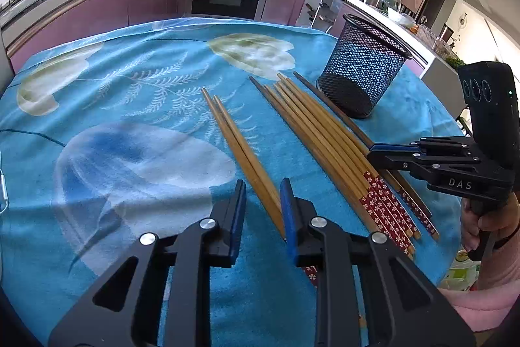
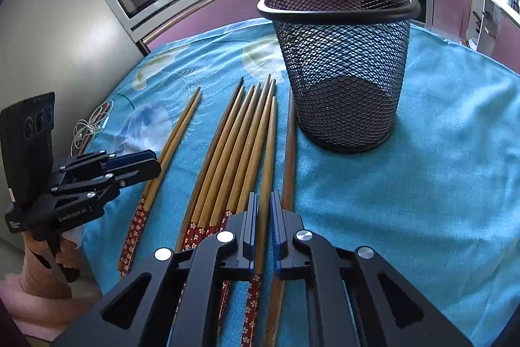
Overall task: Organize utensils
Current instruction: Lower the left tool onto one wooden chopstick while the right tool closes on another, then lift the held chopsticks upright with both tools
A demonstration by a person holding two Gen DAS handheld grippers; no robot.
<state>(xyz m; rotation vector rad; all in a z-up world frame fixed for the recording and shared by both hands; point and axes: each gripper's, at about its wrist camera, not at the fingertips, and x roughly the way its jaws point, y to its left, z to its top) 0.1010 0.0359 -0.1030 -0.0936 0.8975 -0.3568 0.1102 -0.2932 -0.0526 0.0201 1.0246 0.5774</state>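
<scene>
Chopstick [image 2: 267, 152] pinched in right gripper [image 2: 262, 210], long axis pointing ahead, mesh cup [image 2: 341, 67] ahead-right; left gripper [image 1: 261, 204] narrow around a pair [image 1: 240, 148]

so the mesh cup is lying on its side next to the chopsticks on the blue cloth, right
Not quite: the mesh cup stands upright with its open rim facing up, as the right wrist view shows. The rest holds: it sits on the blue cloth next to the chopsticks.
</scene>
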